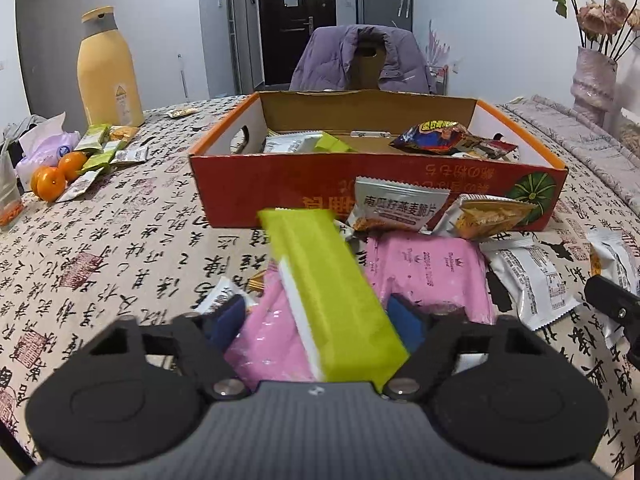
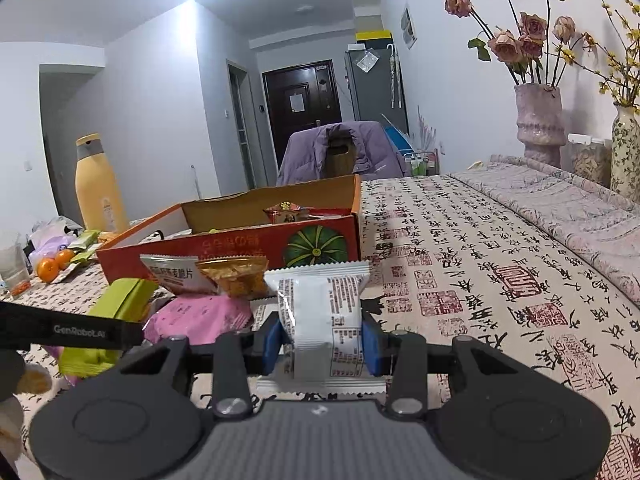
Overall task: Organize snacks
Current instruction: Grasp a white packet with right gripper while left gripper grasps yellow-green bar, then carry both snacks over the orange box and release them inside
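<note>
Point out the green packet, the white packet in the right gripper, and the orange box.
green packet [image 1: 332, 296], left wrist view, top face.
white packet [image 2: 320, 316], right wrist view, middle.
orange box [image 1: 248, 184], left wrist view, front wall.

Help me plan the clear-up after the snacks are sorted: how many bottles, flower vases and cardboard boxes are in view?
Tall yellow plastic bottle: 1
Ceramic flower vases: 2 (pink vase, floral-patterned vase)
Red-and-orange cardboard box: 1
Total: 4
</note>
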Demonstrator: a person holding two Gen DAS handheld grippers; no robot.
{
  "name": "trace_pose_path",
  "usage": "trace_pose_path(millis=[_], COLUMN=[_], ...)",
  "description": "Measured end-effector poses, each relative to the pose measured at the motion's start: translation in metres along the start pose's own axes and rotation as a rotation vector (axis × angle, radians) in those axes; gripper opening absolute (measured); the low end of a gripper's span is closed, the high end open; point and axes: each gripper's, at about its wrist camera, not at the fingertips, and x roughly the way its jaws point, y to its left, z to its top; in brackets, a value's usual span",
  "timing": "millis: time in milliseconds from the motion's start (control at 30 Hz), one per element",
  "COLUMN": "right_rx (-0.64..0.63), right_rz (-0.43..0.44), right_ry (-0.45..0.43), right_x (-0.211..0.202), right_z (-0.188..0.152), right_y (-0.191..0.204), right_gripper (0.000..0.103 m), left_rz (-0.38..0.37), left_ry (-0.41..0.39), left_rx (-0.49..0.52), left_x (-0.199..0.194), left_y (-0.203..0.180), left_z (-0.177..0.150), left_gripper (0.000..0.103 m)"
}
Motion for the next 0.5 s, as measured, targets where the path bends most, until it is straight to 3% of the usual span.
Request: trace_pose_path(millis=[167, 500], right_rx=[0.002, -0.019], right_rz=[0.001, -0.007], right_ry=[0.001, 0.007], right_x=[-0.001, -0.005], right_z=[-0.002, -0.003], right_y=[0.0, 0.006], right_gripper=[0.04, 0.04], left_rz=[-0.049, -0.104], left_ry=[-0.017, -0.075], left_rx=[-0.032, -0.05], left_x=[-0.004, -0.019], left_y=[0.018, 0.036], left_z=[0.001, 0.002], left_gripper=[0.044, 0.042])
